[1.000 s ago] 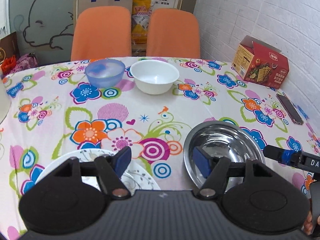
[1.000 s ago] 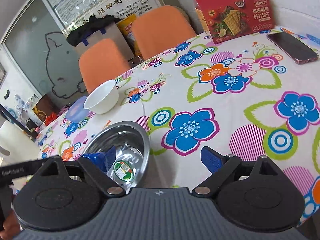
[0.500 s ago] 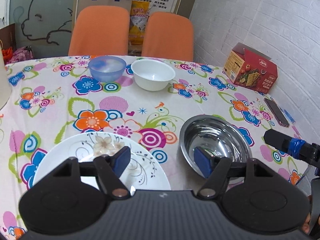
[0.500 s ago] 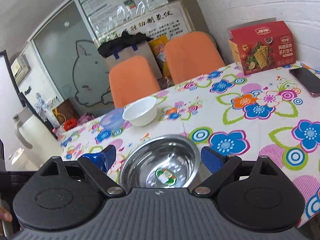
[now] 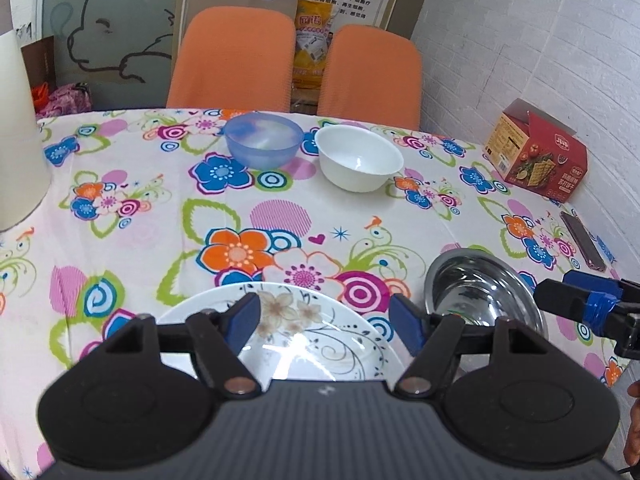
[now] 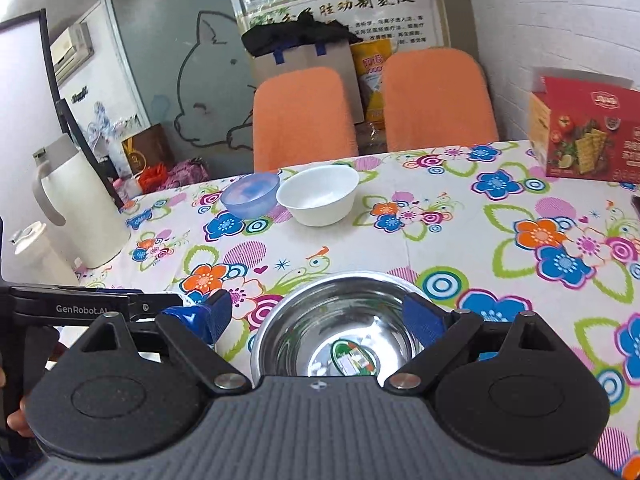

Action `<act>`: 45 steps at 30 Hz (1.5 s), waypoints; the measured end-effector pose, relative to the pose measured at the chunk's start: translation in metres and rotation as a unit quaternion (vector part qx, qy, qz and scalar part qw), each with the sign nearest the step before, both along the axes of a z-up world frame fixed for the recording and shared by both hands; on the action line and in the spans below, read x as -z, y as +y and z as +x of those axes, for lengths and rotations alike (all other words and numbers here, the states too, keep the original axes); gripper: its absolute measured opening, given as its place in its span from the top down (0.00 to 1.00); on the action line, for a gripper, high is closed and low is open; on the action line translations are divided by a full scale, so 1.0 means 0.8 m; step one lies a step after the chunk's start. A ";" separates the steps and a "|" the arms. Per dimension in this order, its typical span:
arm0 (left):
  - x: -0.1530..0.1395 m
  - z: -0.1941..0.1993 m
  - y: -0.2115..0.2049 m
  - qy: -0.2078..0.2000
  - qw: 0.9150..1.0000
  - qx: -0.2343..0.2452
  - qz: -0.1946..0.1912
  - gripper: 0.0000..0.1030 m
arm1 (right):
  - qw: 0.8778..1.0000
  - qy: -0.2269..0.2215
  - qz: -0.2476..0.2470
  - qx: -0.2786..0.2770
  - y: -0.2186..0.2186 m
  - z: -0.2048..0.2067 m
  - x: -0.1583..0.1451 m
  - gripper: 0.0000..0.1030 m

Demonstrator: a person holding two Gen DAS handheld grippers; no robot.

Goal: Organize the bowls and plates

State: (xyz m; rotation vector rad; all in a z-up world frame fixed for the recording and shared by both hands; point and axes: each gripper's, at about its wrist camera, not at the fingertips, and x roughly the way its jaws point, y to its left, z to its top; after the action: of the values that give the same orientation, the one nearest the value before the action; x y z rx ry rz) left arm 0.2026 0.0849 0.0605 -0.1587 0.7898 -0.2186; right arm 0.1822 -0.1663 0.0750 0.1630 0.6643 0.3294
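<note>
I pulled both hand-held grippers back and up from the dishes.
My left hand-held gripper [image 5: 324,318] stood wide over the floral plate [image 5: 320,344], my right hand-held gripper [image 6: 320,316] wide over the steel bowl [image 6: 340,312]; nothing was grasped yet.

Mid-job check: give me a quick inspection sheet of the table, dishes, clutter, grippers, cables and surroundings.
Surface: table under a flowered cloth.
Job's things: plate and steel bowl near; blue bowl and white bowl side by side at the far edge, none stacked.
Clutter: cracker box, phone, white jug.
Grippers: left gripper open over the plate; right gripper open over the steel bowl; both empty.
Cables: nothing seen.
Surroundings: two orange chairs, brick wall, poster.
</note>
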 end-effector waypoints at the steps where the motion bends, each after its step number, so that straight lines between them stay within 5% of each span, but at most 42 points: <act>1: 0.001 0.006 0.001 0.004 1.000 0.000 0.002 0.31 | 1.000 0.003 -0.003 -0.006 0.003 0.010 0.001 0.23; 12: 0.002 0.087 0.005 0.014 0.999 -0.004 0.036 0.31 | 0.997 0.018 -0.069 -0.042 0.012 0.102 0.005 0.23; 19: 0.001 0.157 -0.007 0.012 0.998 0.038 0.048 0.30 | 0.991 0.044 -0.098 -0.080 0.009 0.154 0.014 0.23; 26: -0.013 0.249 -0.058 -0.054 0.982 0.112 0.140 0.30 | 0.969 0.027 -0.204 -0.139 0.035 0.206 0.031 0.23; 32: 0.012 0.299 -0.086 -0.035 0.977 0.134 0.160 0.30 | 0.964 0.037 -0.212 -0.159 0.047 0.235 0.055 0.23; 38: -0.002 0.290 -0.067 -0.022 0.986 0.125 0.112 0.30 | 0.975 0.049 -0.170 -0.135 0.040 0.227 0.037 0.23; 45: -0.074 0.211 -0.022 -0.057 0.991 0.098 0.077 0.30 | 0.982 -0.019 -0.153 -0.105 0.057 0.166 -0.048 0.23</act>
State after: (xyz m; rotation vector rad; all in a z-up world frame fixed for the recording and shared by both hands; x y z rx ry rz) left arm 0.3716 0.0674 0.1196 0.0784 0.7061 -0.3485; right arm 0.3148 -0.1203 0.1131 -0.2085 0.6884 0.4264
